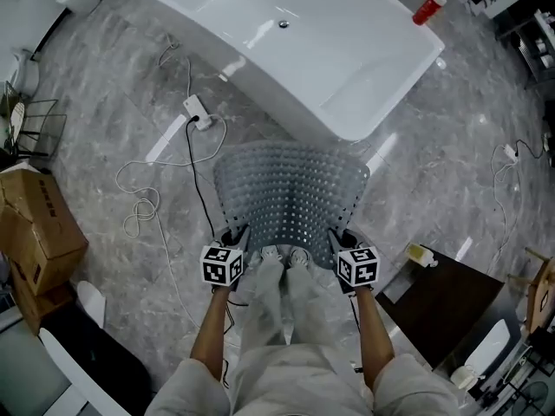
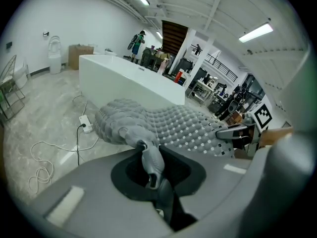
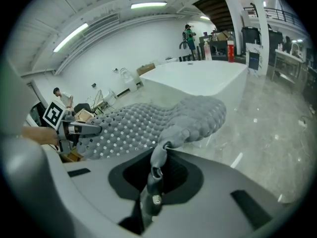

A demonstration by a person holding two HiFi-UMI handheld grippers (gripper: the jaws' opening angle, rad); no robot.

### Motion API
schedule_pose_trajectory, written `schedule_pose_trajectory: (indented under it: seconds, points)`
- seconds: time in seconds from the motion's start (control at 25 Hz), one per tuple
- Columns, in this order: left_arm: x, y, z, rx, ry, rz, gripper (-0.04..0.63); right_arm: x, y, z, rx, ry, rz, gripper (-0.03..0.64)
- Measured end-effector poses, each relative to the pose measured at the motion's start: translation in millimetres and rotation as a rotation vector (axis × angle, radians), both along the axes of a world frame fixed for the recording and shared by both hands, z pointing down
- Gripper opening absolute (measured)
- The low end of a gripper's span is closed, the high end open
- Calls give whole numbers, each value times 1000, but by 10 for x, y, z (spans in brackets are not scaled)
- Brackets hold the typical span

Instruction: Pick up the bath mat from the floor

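A grey perforated bath mat (image 1: 290,193) hangs stretched between my two grippers, its far edge curling down toward the floor beside the tub. My left gripper (image 1: 232,237) is shut on the mat's near left corner, my right gripper (image 1: 342,241) on its near right corner. In the left gripper view the bath mat (image 2: 168,125) bunches into a fold pinched at the left gripper (image 2: 151,172). In the right gripper view the bath mat (image 3: 148,123) likewise runs into the closed right gripper (image 3: 156,170). Each gripper sees the other across the mat.
A white bathtub (image 1: 286,42) stands just beyond the mat, a red bottle (image 1: 428,9) on its rim. A power strip (image 1: 198,111) with white and black cables lies at left. Cardboard boxes (image 1: 35,224) sit at left, a dark board (image 1: 447,297) at right. Marble floor all round.
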State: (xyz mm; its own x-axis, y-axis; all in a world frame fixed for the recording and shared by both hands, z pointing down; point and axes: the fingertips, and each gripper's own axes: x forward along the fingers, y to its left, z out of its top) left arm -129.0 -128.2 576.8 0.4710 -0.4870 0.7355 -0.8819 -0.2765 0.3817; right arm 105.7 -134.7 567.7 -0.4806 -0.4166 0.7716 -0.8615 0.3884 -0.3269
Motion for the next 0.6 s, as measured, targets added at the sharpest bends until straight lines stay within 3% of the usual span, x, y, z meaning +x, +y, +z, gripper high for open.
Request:
schedule_pose_trajectory:
  seconds: [0.6]
  points:
    - [101,-433,-1487,167,6,33,43,-36,-451,-1530,195,-62,24,48]
